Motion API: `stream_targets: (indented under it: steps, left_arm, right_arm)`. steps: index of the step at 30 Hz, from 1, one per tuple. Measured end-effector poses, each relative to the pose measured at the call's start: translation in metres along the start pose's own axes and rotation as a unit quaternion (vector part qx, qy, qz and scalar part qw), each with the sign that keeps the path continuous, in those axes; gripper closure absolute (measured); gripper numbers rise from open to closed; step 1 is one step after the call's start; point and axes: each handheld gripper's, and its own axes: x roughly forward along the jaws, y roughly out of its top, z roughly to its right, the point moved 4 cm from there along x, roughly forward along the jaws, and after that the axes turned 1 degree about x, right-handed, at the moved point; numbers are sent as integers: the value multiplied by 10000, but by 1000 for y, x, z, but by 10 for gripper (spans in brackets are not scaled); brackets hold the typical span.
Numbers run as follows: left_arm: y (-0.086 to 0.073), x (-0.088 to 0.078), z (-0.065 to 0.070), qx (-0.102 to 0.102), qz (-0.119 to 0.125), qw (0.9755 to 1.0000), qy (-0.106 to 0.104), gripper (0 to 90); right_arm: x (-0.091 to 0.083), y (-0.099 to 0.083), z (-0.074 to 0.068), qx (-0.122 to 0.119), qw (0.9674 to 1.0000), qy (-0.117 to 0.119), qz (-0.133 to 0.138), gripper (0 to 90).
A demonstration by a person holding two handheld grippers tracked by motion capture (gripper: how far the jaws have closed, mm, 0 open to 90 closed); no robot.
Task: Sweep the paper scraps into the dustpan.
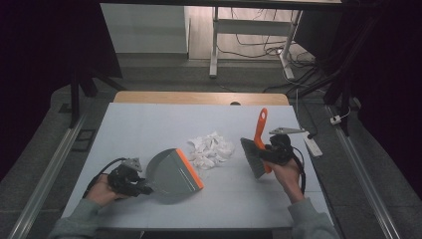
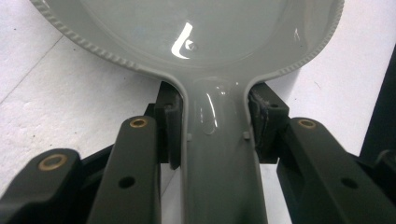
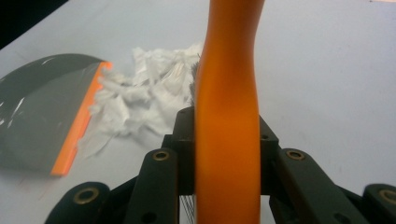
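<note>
A grey dustpan (image 1: pixel 171 174) with an orange lip lies on the white table, its mouth turned toward a heap of torn white paper (image 1: pixel 210 150). My left gripper (image 1: pixel 141 188) is shut on the dustpan's handle (image 2: pixel 219 154); both pads press its sides in the left gripper view. My right gripper (image 1: pixel 266 153) is shut on the orange handle (image 3: pixel 227 116) of a small brush (image 1: pixel 256 149), whose grey bristles hang just right of the paper. In the right gripper view the paper (image 3: pixel 144 102) lies against the dustpan's orange lip (image 3: pixel 77 135).
The white table (image 1: pixel 149 124) ends in a wooden strip at the far edge. Beyond it stand a white desk frame (image 1: pixel 215 45) and loose cables on the floor. A white power strip (image 1: pixel 313 146) lies off the table's right side.
</note>
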Motion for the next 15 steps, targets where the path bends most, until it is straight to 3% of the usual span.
stream_targets:
  steps: [5, 15]
  left_arm:
    - [0, 2, -3, 64, -58, 9999, -51, 615]
    - [0, 2, -3, 65, 1, 10000, -70, 615]
  right_arm:
    - [24, 24, 8, 95, 9996, -239, -151, 702]
    - [52, 54, 21, 92, 9982, -521, -291, 702]
